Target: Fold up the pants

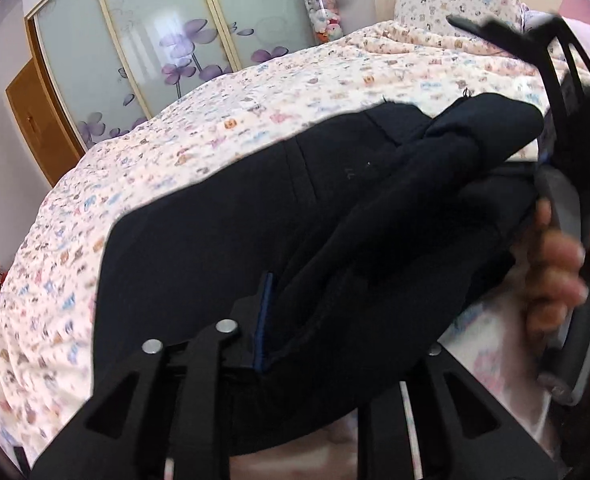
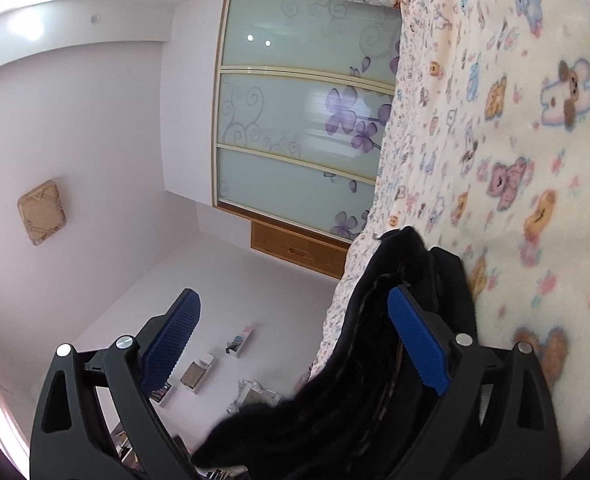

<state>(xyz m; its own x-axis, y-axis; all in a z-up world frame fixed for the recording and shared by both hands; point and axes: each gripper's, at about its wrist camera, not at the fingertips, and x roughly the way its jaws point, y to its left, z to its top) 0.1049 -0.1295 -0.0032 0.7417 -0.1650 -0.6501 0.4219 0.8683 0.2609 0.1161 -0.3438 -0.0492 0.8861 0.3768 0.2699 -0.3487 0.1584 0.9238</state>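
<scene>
The dark pants (image 1: 255,216) lie bunched on the bed (image 1: 175,140), part folded. The left tongs (image 1: 291,356) sit buried in the cloth near a blue-edged seam, apparently clenched on it to carry the fold over (pads hidden). The right tongs (image 2: 295,348) stand released, wide apart, fabric draped over one blue pad (image 2: 419,344), steadying rather than gripping.

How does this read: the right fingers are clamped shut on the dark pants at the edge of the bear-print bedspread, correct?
Not clamped shut. The right wrist view shows the right gripper open, its blue-padded fingers wide apart. The dark pants only drape over one of them, at the edge of the bear-print bedspread.
</scene>
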